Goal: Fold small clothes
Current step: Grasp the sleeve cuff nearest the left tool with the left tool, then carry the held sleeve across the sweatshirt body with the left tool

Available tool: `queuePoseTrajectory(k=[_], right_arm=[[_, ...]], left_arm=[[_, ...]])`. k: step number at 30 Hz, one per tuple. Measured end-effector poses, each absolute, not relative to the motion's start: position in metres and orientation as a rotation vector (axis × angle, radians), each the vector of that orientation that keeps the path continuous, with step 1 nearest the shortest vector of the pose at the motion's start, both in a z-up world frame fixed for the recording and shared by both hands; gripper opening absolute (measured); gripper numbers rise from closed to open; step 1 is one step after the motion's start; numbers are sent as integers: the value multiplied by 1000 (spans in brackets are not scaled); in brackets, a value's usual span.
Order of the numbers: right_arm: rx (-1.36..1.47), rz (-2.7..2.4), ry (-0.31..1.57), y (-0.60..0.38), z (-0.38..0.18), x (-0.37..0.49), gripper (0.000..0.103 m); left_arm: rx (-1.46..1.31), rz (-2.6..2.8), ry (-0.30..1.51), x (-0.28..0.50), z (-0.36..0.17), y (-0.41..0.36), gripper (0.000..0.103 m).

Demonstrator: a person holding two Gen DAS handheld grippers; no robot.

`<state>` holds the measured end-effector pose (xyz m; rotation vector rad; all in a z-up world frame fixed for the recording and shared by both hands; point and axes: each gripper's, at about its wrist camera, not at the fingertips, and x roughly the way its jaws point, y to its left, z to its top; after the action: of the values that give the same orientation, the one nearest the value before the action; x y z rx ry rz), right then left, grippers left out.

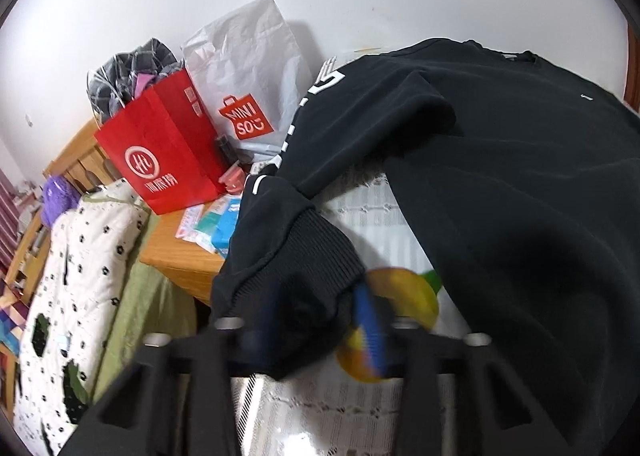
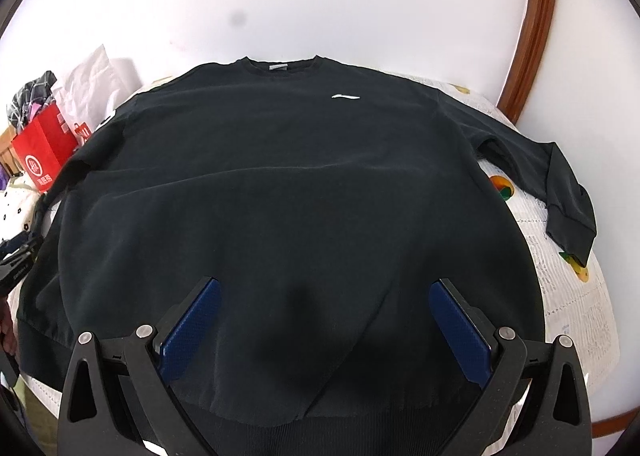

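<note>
A black sweatshirt (image 2: 300, 176) lies front up on a white bed cover (image 2: 560, 276) printed with fruit, its collar at the far side. In the left wrist view its left sleeve (image 1: 360, 116) is bent over, and the ribbed cuff (image 1: 320, 256) sits between the blurred blue pads of my left gripper (image 1: 324, 316), which is shut on it. My right gripper (image 2: 324, 320) hovers over the sweatshirt's lower body, open wide with nothing gripped. The other sleeve (image 2: 560, 184) lies folded at the right. The left gripper (image 2: 20, 256) shows at the right wrist view's left edge.
A wooden nightstand (image 1: 176, 248) left of the bed holds a red paper bag (image 1: 168, 152), a white shopping bag (image 1: 248, 68) and some packets (image 1: 212, 224). A dotted quilt (image 1: 80, 256) lies further left. A curved wooden headboard (image 2: 536, 28) and a white wall stand behind.
</note>
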<state>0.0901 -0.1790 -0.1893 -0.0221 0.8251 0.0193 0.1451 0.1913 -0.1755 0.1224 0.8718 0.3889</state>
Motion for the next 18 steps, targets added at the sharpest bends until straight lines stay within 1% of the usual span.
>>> queuePoseTrajectory(k=[1, 6, 10, 18], right_arm=[[-21, 19, 828, -180, -190, 91, 102], [2, 22, 828, -192, -190, 94, 102], [36, 21, 817, -206, -185, 95, 102], [85, -22, 785, -248, -178, 91, 102]], left_arm=[[122, 377, 867, 147, -172, 190, 10], [98, 373, 839, 151, -156, 185, 10], [50, 328, 807, 159, -132, 177, 10], [40, 219, 744, 188, -87, 126, 10]])
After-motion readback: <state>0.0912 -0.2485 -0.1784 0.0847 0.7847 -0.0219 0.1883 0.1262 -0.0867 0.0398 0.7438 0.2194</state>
